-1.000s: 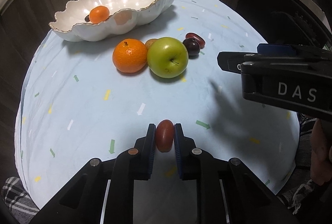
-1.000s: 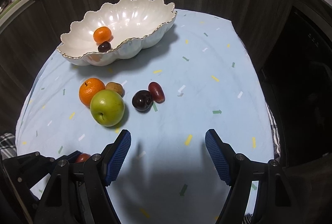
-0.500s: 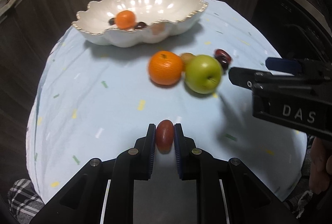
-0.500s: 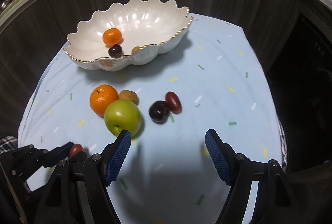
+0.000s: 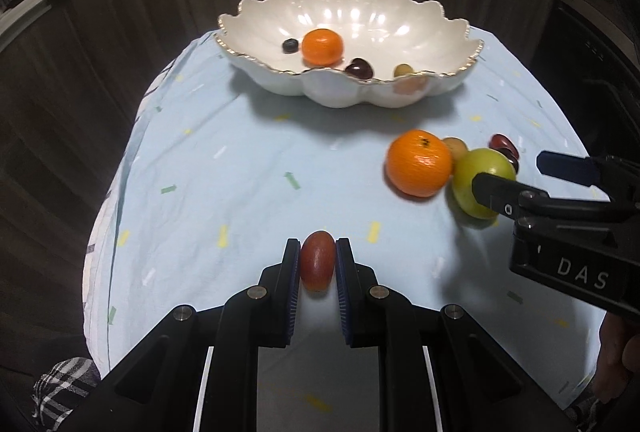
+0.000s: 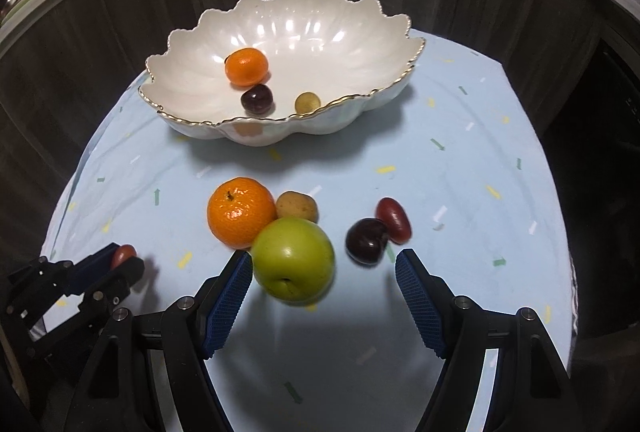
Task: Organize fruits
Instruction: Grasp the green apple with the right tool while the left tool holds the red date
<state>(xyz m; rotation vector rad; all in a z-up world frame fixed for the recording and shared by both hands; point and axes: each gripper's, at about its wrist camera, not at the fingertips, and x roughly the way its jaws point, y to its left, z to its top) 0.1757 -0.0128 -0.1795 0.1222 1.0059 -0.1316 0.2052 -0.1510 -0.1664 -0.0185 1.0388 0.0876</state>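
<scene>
1. A small red oval fruit (image 5: 317, 265) sat pinched between the blue pads of the left gripper (image 5: 317, 264), low centre in the left wrist view; the jaws were pressed tight on both its sides, and it hung above the cloth rather than lying on it.
2. In the right wrist view that same gripper showed at lower left, the red fruit peeping out at its tip.
3. The right gripper (image 6: 324, 274) stood spread wide, nothing between its pads; the green apple (image 6: 294, 260) lay just ahead of its left finger, near the lower middle of the frame; whether the pad touched the apple, I could not tell.
4. Touching the apple on its upper left was the big orange (image 6: 241, 211); a small tan fruit (image 6: 297, 207) nestled behind the two.
5. To the right of the apple, a dark plum (image 6: 366, 240) and a red oval fruit (image 6: 393, 220) lay touching each other, just ahead of the right finger.
6. Further up the frame stood the white scalloped bowl (image 6: 362, 43) with a gold rim; inside it a small orange (image 6: 246, 66), a dark plum (image 6: 257, 99) and a yellowish fruit (image 6: 307, 102); the left wrist view also showed a small dark berry (image 5: 290, 45) beside the orange.
7. All of it rested on a pale blue cloth (image 6: 460, 151) flecked with coloured dashes, over a round table.
</scene>
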